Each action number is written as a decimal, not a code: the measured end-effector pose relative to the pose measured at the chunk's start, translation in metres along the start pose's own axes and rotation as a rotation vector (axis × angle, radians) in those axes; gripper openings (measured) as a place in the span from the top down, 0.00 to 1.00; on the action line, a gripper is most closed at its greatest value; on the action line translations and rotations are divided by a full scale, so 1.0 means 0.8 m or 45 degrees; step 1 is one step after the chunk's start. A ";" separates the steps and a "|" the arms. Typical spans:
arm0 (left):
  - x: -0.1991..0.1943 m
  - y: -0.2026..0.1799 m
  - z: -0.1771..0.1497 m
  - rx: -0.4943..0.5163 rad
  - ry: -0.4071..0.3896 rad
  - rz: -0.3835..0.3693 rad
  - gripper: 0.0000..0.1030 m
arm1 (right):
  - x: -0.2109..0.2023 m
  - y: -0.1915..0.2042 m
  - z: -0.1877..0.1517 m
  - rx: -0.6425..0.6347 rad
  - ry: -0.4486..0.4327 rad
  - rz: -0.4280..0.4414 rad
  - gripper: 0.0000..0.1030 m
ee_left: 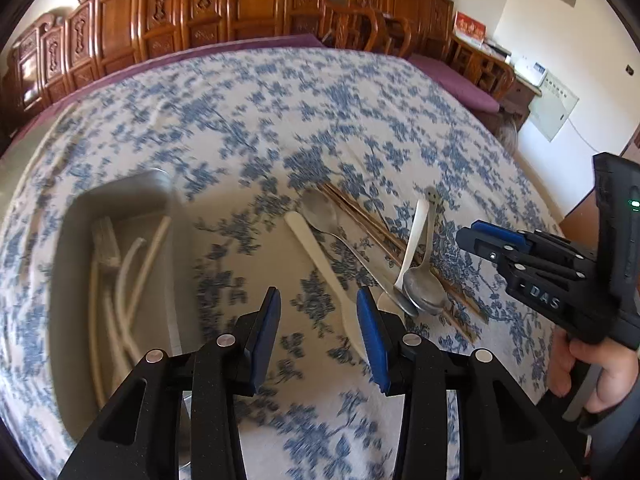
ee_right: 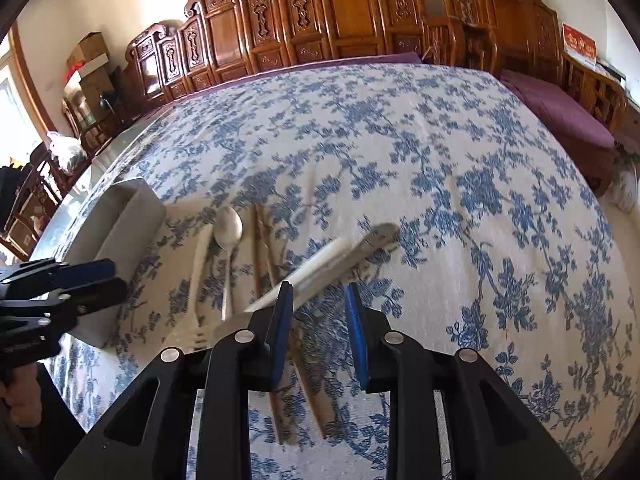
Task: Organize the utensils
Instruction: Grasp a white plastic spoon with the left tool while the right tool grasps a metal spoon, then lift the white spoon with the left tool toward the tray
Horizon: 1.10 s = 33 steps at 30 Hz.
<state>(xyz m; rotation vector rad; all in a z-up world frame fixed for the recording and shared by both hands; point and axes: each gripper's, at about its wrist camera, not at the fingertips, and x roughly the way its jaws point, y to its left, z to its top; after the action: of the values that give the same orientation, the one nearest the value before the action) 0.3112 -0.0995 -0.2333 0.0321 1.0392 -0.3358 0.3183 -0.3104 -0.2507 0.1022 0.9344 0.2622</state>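
A grey tray (ee_left: 120, 192) sits at the left and holds several cream forks (ee_left: 106, 248). On the tablecloth lie a cream-handled utensil (ee_left: 320, 264), a metal spoon (ee_left: 320, 210), brown chopsticks (ee_left: 368, 226), a cream knife (ee_left: 412, 240) and a second metal spoon (ee_left: 424, 288). My left gripper (ee_left: 318, 304) is open and empty, above the cloth between tray and loose utensils. My right gripper (ee_right: 318, 300) is open and empty, above the chopsticks (ee_right: 266, 256) and next to the knife (ee_right: 316, 266). The tray (ee_right: 128, 216) also shows in the right wrist view.
A blue-flowered cloth (ee_left: 280, 112) covers the round table. Carved wooden chairs (ee_left: 200, 12) and a purple-cushioned bench (ee_left: 460, 80) stand behind it. The right gripper's body (ee_left: 560, 272) hovers at the table's right side; the left gripper (ee_right: 60, 284) shows at the left.
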 end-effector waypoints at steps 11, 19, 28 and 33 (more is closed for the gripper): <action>0.068 -0.017 0.011 -0.073 0.114 0.026 0.77 | -0.019 -0.002 0.003 -0.023 -0.035 0.007 0.72; 0.067 -0.022 0.008 -0.003 0.117 0.114 0.94 | -0.036 0.014 0.002 -0.073 -0.057 0.024 0.72; 0.023 -0.003 -0.009 0.012 0.036 0.060 0.98 | -0.007 0.039 0.006 -0.084 -0.008 0.061 0.72; -0.002 0.011 -0.011 -0.003 -0.007 0.017 0.98 | 0.024 0.067 0.018 -0.118 0.027 0.104 0.72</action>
<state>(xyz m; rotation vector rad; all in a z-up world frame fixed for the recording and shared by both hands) 0.3053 -0.0891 -0.2378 0.0361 1.0336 -0.3225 0.3309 -0.2533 -0.2463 0.0526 0.9388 0.3823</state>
